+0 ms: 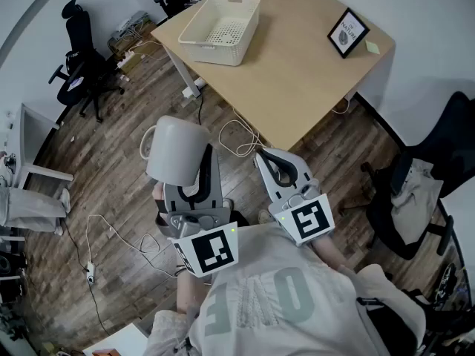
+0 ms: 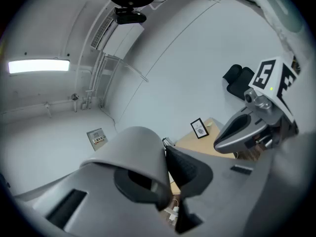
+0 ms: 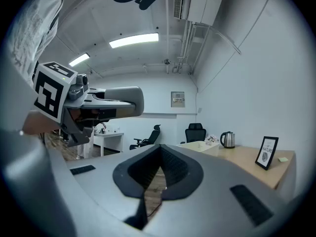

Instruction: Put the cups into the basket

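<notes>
Clamped with the left gripper [image 1: 199,170] on the wall of a pale cup [image 1: 177,150], handle to the left, above the wood floor [image 1: 111,191]. Alongside, right gripper [image 1: 266,159] closed on nothing, jaws together. Beyond, well apart from the cup, a white basket [image 1: 215,50] on the table [image 1: 297,73]

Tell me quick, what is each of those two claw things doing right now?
Left gripper: jaws closed on the wall of a pale cup.
Right gripper: jaws closed, nothing between them.
</notes>
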Available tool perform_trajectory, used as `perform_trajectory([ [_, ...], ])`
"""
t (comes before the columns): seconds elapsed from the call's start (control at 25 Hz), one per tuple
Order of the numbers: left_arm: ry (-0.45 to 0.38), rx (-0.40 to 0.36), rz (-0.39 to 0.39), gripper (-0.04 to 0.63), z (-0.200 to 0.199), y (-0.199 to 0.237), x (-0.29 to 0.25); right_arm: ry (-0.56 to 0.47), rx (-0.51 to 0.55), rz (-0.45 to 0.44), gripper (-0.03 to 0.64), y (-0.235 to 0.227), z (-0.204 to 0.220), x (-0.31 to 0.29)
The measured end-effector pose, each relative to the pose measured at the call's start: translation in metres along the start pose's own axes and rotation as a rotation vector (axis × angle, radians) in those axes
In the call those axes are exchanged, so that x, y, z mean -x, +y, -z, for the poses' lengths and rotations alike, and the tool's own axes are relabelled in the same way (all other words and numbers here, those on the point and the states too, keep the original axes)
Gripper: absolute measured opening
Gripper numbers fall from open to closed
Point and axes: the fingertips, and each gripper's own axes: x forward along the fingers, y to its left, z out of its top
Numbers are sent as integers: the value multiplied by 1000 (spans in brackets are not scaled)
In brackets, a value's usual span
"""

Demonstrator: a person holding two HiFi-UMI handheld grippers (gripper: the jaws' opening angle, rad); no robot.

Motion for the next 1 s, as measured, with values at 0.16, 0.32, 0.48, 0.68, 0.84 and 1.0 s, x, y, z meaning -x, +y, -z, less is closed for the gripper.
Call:
perform_trajectory([
  [0.16, -35, 30, -18, 66, 3, 5, -1, -4, 10, 15, -2, -1, -2, -1],
  [0.32, -31, 13, -26, 66, 3, 10, -2, 8, -2, 37, -2, -6, 2, -2],
  [0.48, -14, 10, -13, 66, 15, 14, -8, 8, -18, 47, -2, -10, 5, -16],
  [0.68, -2, 20, -4, 66, 42, 36, -16, -9, -6, 75, -2, -7, 7, -42],
  [0.84, -35, 57, -6, 66, 71, 60, -26, 5, 7, 80, -2, 6, 12, -77],
  [1.0, -23, 85, 36, 66, 111, 84, -35, 47, 21, 81, -2, 31, 17, -117],
])
